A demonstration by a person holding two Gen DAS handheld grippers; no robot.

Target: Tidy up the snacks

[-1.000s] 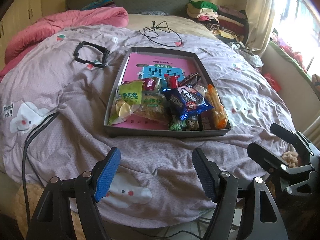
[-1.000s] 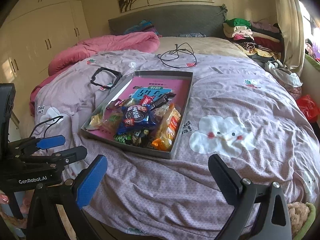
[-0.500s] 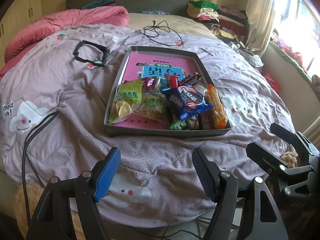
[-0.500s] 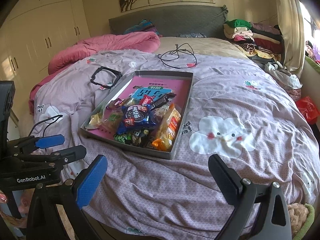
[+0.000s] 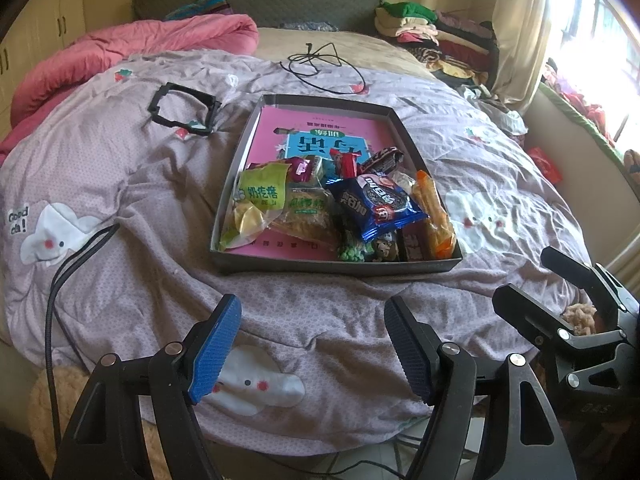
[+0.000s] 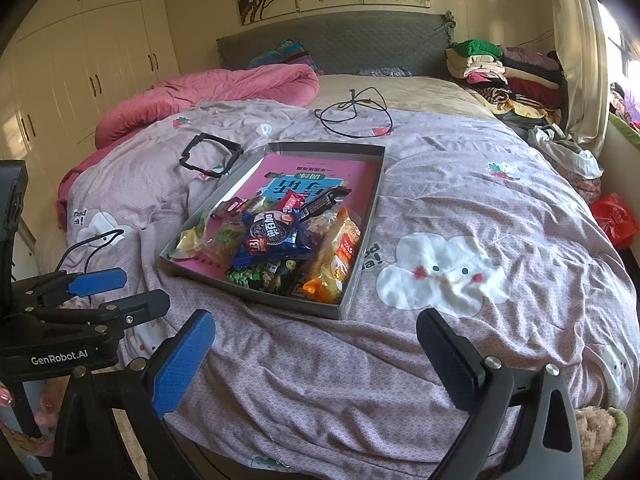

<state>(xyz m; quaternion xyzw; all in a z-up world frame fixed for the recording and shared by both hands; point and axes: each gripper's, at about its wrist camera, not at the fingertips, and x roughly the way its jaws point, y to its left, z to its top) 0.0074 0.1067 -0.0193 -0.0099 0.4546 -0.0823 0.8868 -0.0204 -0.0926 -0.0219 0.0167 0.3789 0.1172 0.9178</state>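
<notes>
A shallow grey box [image 5: 236, 168] [image 6: 372, 196] with a pink inside lies on the lilac bedspread, its near half piled with several snack packets. On top sits a blue cookie packet [image 5: 376, 208] [image 6: 272, 236]; a green packet [image 5: 262, 194] lies at the left and an orange one [image 5: 434, 216] [image 6: 338, 256] at the right. My left gripper [image 5: 312, 344] hovers open over the bedspread near the bed's foot, short of the box. Lower right of the box, my right gripper [image 6: 316, 356] is open too, empty. Each gripper also shows in the other's view: left gripper [image 6: 116, 294], right gripper [image 5: 532, 284].
A black plastic frame [image 5: 182, 110] [image 6: 210, 156] and a black cable [image 5: 324, 66] [image 6: 354, 114] lie beyond the box. A pink duvet [image 5: 132, 56] is bunched far left, folded clothes [image 5: 436, 36] are stacked far right. A dark cord [image 5: 60, 280] trails over the bed's near-left edge.
</notes>
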